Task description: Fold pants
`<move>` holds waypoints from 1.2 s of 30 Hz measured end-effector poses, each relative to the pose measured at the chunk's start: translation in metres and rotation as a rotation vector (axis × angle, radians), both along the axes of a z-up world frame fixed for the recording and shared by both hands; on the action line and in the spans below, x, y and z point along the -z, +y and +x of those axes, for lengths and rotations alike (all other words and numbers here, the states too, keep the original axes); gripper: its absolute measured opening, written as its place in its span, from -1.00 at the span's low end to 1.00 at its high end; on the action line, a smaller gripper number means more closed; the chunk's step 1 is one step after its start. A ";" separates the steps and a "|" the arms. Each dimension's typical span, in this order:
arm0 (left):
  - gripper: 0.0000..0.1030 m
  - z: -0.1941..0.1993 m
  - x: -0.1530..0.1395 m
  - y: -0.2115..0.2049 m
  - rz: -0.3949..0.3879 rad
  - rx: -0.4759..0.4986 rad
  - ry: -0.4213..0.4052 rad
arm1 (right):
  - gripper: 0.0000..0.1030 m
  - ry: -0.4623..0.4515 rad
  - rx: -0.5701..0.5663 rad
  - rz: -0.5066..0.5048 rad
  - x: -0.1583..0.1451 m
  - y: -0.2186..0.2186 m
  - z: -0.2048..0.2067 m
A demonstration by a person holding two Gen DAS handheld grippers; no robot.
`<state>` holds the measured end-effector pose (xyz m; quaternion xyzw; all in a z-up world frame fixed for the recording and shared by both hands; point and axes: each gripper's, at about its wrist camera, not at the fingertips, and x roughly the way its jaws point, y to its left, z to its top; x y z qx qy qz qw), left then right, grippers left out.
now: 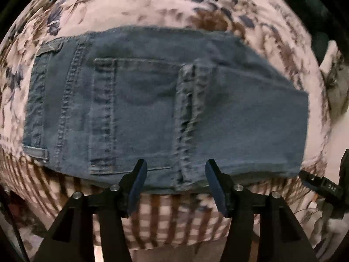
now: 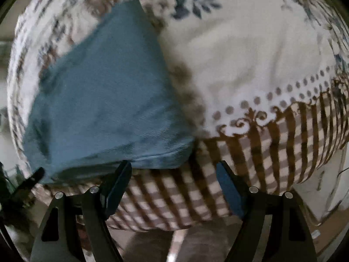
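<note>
Blue denim pants point(image 1: 152, 109) lie folded into a compact rectangle on a floral bedspread point(image 1: 152, 6), back pocket up, waistband at the left. My left gripper point(image 1: 175, 168) is open and empty, hovering at the near edge of the pants. In the right wrist view the folded right end of the pants point(image 2: 104, 100) fills the left half. My right gripper point(image 2: 174, 170) is open and empty, just off the near right corner of the pants. The right gripper also shows at the right edge of the left wrist view point(image 1: 322, 185).
The bedspread point(image 2: 250, 50) has a brown checked border point(image 2: 218, 174) that hangs over the bed's near edge. Floor point(image 2: 196, 246) shows below the bed edge. A dark area lies beyond the bed at the far right point(image 1: 305, 0).
</note>
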<state>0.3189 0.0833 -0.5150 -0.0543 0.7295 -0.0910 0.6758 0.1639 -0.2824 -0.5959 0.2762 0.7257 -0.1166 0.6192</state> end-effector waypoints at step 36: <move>0.37 -0.080 0.092 0.237 -0.361 -1.179 -0.287 | 0.59 -0.011 -0.321 -0.001 0.037 0.198 0.096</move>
